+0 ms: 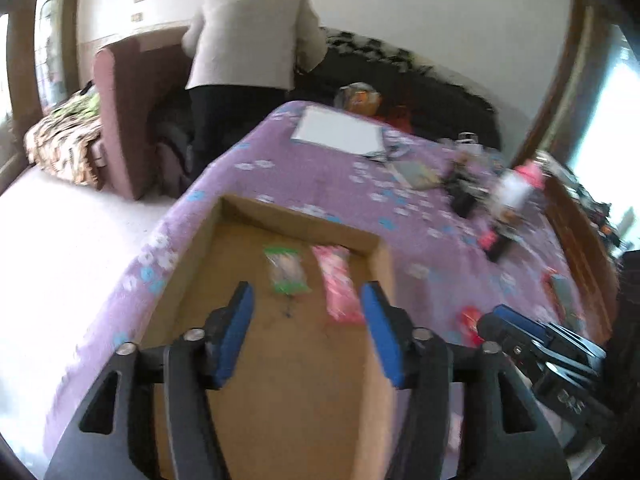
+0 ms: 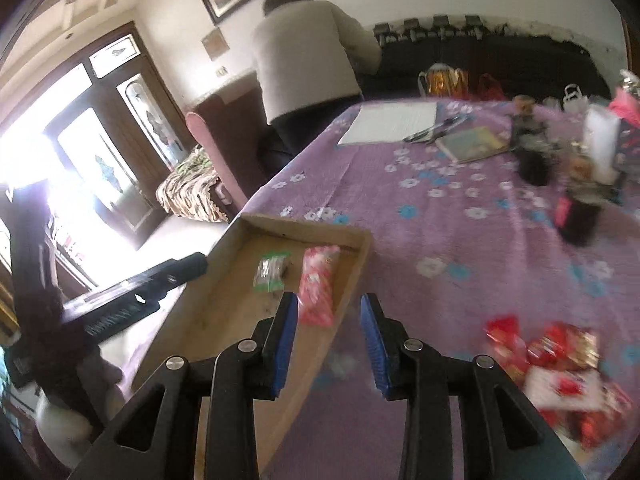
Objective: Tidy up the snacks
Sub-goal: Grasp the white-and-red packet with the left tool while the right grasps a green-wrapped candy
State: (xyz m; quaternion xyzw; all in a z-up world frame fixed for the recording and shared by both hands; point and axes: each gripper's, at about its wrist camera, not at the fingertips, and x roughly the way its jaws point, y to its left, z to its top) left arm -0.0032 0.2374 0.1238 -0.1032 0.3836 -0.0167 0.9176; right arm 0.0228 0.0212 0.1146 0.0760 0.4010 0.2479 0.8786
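A shallow cardboard box (image 1: 296,220) lies on the purple flowered tablecloth. In it lie a green-edged clear snack packet (image 1: 285,269) and a pink snack packet (image 1: 337,284), side by side. My left gripper (image 1: 307,294) is open and empty, above the box just short of the two packets. In the right wrist view the box (image 2: 352,272), the green packet (image 2: 271,271) and the pink packet (image 2: 318,288) show too. My right gripper (image 2: 329,304) is open and empty over the box's right wall. Several red snack packets (image 2: 560,364) lie on the cloth to its right.
A person in a pale jacket (image 1: 252,32) stands at the table's far end by a sofa. A white pad (image 1: 340,130), a book (image 2: 472,144), dark cups (image 2: 580,216) and bottles (image 1: 516,188) crowd the far right of the table (image 2: 460,224). The table's left edge drops to the floor.
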